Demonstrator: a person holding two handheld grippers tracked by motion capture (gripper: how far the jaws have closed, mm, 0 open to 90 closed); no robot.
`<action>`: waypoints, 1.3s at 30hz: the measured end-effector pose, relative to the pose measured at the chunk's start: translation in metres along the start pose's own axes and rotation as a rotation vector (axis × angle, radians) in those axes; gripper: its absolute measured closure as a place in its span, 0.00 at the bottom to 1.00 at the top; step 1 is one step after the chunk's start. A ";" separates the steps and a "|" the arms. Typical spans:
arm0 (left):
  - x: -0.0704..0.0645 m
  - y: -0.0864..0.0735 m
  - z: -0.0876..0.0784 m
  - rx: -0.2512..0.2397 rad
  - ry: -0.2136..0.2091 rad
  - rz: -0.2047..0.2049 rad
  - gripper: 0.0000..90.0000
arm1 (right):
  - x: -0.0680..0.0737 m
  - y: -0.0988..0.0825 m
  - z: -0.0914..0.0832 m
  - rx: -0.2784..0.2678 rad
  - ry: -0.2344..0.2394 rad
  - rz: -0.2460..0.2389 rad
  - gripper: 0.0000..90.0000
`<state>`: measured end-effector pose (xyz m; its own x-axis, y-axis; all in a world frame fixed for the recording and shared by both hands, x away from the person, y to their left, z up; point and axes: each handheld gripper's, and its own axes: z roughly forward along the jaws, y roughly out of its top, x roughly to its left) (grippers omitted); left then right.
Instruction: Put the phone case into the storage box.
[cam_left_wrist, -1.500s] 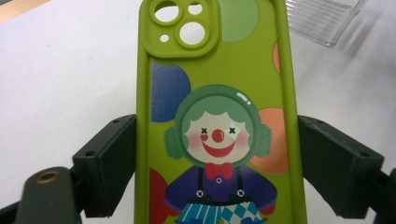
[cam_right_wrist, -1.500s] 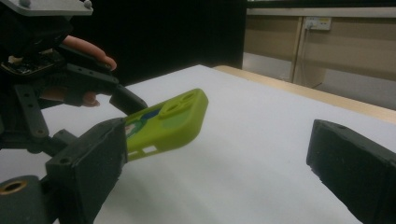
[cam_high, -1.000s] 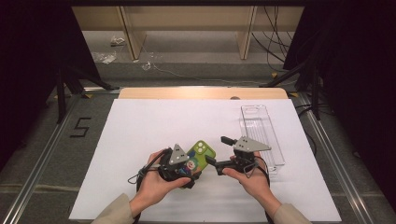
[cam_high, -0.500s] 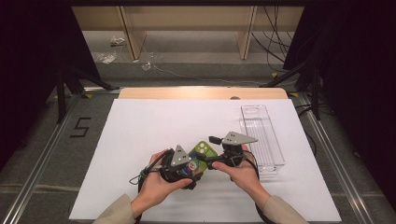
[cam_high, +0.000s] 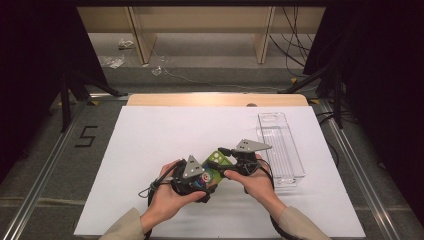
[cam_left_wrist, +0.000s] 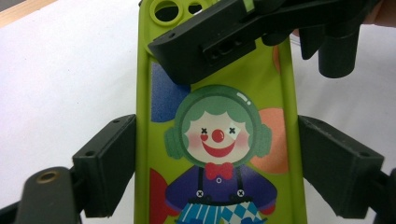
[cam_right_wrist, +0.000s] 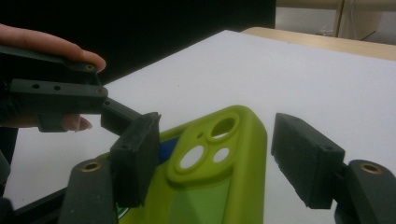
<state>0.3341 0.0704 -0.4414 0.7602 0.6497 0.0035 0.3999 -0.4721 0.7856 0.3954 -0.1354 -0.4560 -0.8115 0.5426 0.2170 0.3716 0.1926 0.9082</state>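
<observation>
left tongs (cam_left_wrist: 215, 154): I see them clamped on the long edges of the green phone case (cam_left_wrist: 219, 140), held above the bench (cam_high: 150, 140) | right tongs (cam_right_wrist: 215, 158): jaws just been closing, astride its camera end, pads not touching

Phone case (cam_high: 214, 167) sits near the worktop's (cam_high: 150, 140) front middle, between left tool (cam_high: 200, 181) and right tool (cam_high: 226, 151). Tray (cam_high: 280, 145) lies just right of them, reaching toward the back.
</observation>
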 end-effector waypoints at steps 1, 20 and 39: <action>0.000 0.000 0.000 0.000 0.000 0.000 0.18 | 0.000 0.000 0.000 0.003 0.000 -0.001 0.40; 0.000 -0.001 0.002 0.002 0.009 0.002 0.18 | 0.000 0.003 0.004 0.021 0.009 0.052 0.56; -0.003 -0.001 0.002 -0.008 0.073 0.084 0.18 | 0.002 0.016 -0.005 -0.057 0.070 0.115 0.82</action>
<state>0.3320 0.0676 -0.4437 0.7512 0.6502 0.1141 0.3323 -0.5219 0.7856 0.3974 -0.1357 -0.4395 -0.7950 0.5001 0.3434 0.4395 0.0845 0.8943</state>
